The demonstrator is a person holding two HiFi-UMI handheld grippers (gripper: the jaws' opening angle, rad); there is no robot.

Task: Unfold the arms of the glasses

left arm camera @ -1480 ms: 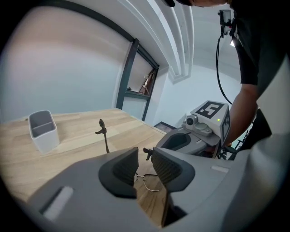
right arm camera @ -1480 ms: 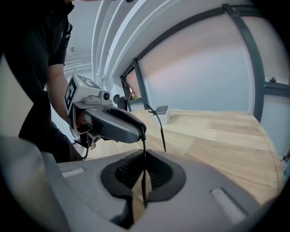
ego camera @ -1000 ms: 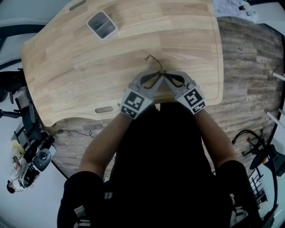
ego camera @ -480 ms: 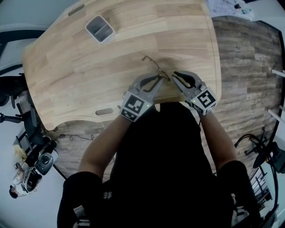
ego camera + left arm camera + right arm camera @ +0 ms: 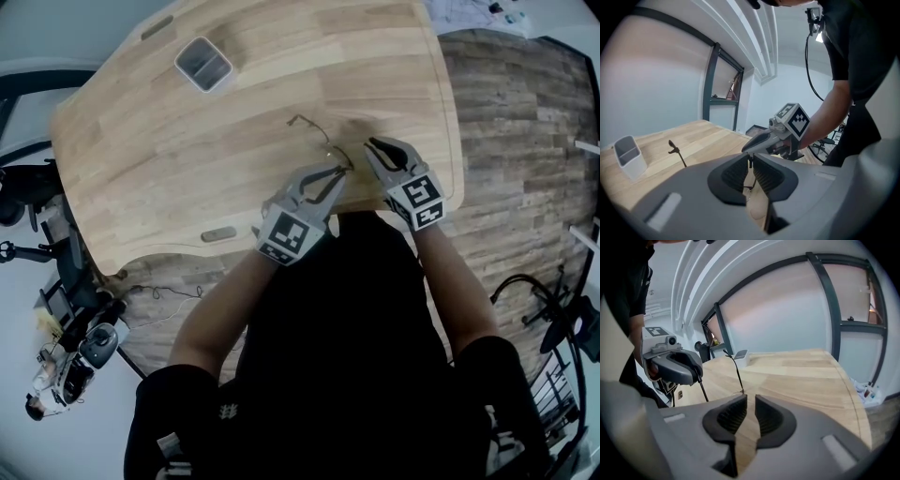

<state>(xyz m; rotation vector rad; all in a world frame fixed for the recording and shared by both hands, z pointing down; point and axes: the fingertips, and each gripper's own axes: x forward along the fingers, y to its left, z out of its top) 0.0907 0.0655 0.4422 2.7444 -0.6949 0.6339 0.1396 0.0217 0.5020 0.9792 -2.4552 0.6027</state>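
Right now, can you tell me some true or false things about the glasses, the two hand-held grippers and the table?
1. The left hand-held gripper is pinching the glasses. True. Its jaws have just been closing on the thin frame.
2. The right hand-held gripper is holding the glasses too. False. Its jaws have just been opening and stand apart with nothing between them.
3. A little grey tub stands on the wooden table. True.
4. The glasses are inside the tub. False. They are by the grippers, well away from the tub.
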